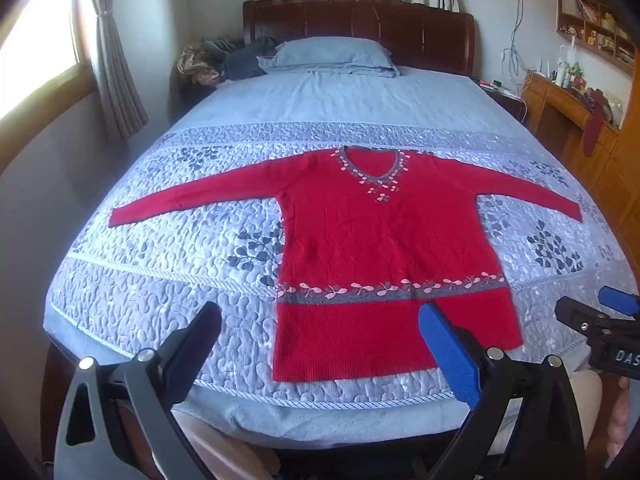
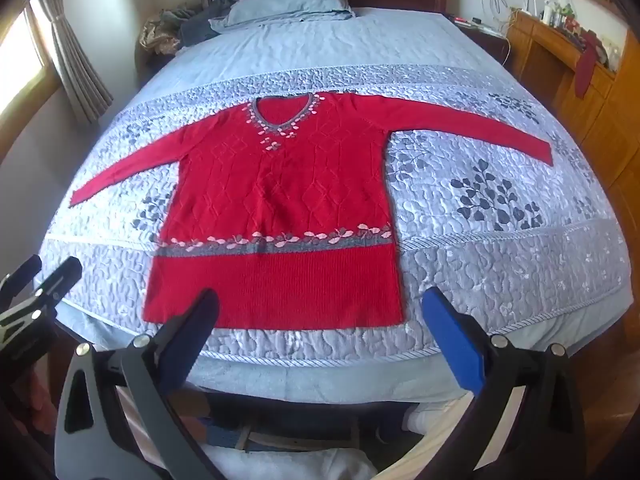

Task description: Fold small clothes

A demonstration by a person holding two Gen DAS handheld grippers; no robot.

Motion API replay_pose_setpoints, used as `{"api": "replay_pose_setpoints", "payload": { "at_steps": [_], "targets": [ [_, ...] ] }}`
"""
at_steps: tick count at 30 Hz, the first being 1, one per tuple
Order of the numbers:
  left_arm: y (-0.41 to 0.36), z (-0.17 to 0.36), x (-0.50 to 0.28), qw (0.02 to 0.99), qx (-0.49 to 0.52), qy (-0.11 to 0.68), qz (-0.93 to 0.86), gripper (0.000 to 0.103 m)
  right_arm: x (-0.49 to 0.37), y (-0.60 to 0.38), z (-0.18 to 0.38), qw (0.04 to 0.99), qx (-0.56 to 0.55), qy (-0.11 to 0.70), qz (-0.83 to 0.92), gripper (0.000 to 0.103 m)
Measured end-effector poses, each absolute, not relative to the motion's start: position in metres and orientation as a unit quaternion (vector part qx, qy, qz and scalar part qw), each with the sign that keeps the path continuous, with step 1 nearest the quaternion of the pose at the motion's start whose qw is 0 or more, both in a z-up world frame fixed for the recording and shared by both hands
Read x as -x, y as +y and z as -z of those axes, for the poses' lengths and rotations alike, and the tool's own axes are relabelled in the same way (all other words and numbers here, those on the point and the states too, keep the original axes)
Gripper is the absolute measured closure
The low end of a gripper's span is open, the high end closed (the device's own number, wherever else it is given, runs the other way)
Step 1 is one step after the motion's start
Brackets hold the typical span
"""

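A red knitted sweater (image 1: 380,248) (image 2: 280,192) lies flat, front up, on the quilted bed cover (image 1: 160,300) (image 2: 500,272), with both sleeves spread out sideways and its hem toward me. My left gripper (image 1: 320,316) hovers open over the hem's left part near the foot of the bed, and nothing is between its fingers. My right gripper (image 2: 320,300) is also open and empty above the hem's right part. Each gripper shows at the edge of the other's view: the right gripper (image 1: 592,306) and the left gripper (image 2: 52,266).
A blue pillow (image 1: 332,54) (image 2: 288,0) and a heap of dark clothes (image 1: 224,60) (image 2: 180,28) lie by the wooden headboard (image 1: 360,20). A wooden desk (image 1: 560,120) (image 2: 560,60) stands along the right. A curtained window (image 1: 40,40) is on the left.
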State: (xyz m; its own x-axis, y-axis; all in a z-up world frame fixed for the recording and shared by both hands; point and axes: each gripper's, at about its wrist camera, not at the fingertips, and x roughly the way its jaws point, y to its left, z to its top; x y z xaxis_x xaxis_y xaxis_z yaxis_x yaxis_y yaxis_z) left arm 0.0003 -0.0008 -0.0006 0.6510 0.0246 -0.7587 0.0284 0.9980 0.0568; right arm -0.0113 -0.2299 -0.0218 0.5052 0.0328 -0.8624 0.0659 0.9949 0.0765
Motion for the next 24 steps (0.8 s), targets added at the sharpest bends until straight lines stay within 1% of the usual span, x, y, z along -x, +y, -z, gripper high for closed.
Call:
{"api": "replay_pose_setpoints", "payload": {
  "at_steps": [4,9,24],
  "targets": [
    [-0.004,-0.003,0.003,0.911,-0.031,0.412,0.002,0.004,0.009,-0.22,0.017,0.873,-0.039,0.485,0.03,0.003],
    [0.001,-0.007,-0.001,0.909,-0.03,0.416,0.002,0.004,0.017,-0.232,0.014,0.885,-0.048,0.461,0.037,0.003],
    [-0.003,-0.005,0.0,0.91,-0.043,0.413,-0.007,0.004,0.015,-0.236,0.012,0.887,-0.052,0.458,0.039,0.003]
  ]
}}
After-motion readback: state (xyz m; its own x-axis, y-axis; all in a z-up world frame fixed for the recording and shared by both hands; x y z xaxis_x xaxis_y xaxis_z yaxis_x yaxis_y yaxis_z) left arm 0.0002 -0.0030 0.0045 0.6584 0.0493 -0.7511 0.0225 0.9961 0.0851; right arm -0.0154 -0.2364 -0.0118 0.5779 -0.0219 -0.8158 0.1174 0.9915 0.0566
